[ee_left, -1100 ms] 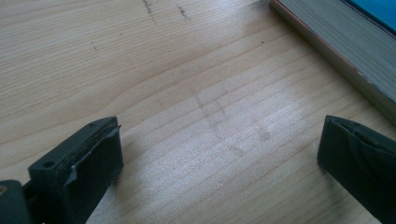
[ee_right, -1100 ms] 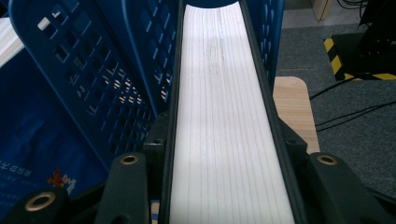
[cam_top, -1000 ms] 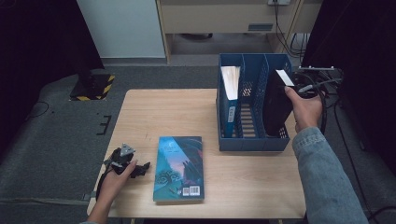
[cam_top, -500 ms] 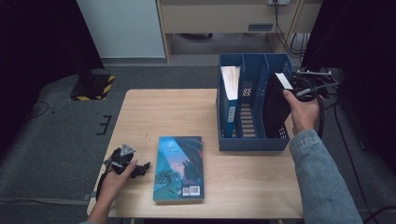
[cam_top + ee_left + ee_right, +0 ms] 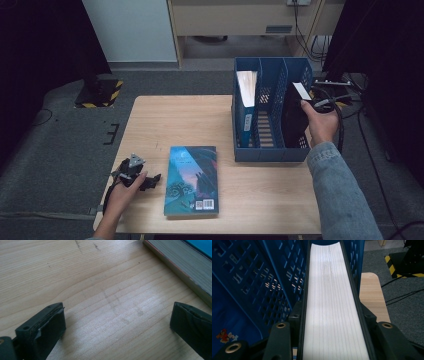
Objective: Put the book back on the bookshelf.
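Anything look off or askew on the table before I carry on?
Nothing stands out. The black book, clamped in the right gripper, stands in the blue file rack's right compartment. The teal book lies flat and intact beside the open left gripper.

We note a light wooden table with rounded corners [image 5: 150,120] on dark grey carpet floor [image 5: 60,150]. Beyond: a pale blue-white panel [image 5: 130,30], a beige cabinet [image 5: 225,17], and a yellow-black striped base plate [image 5: 100,92] (left side). Surroundings dim.
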Demonstrator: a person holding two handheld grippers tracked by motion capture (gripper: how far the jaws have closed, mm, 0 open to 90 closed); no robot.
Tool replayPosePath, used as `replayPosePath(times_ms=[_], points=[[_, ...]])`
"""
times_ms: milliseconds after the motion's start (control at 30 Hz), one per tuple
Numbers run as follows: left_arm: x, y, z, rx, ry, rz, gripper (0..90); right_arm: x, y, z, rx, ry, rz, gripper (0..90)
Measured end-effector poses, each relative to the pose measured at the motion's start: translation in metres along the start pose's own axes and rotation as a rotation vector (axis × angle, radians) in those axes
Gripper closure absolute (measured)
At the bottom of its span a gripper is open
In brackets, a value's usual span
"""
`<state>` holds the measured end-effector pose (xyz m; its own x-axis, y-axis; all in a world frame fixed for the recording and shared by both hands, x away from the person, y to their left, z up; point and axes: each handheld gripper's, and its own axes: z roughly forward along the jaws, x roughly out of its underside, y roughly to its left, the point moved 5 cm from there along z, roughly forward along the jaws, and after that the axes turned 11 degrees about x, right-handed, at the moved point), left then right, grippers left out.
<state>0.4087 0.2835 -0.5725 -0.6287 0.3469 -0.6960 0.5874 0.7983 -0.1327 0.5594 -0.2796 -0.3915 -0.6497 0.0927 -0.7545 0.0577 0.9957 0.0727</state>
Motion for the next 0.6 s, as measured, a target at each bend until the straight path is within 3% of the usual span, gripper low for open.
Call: replayPosePath(times_ms=[200,600], points=[[0.0000,-0.0006,0.0001,0.001,0.001,0.001,0.0,0.0028,0.0004,0.0007,0.001,0.000,-0.024,52.2],[-0.0002,-0.0008,0.0003,0.003,0.000,0.003,0.0,0.0089,-0.0021,-0.0011,-0.002,-0.010,-0.019,51.9]])
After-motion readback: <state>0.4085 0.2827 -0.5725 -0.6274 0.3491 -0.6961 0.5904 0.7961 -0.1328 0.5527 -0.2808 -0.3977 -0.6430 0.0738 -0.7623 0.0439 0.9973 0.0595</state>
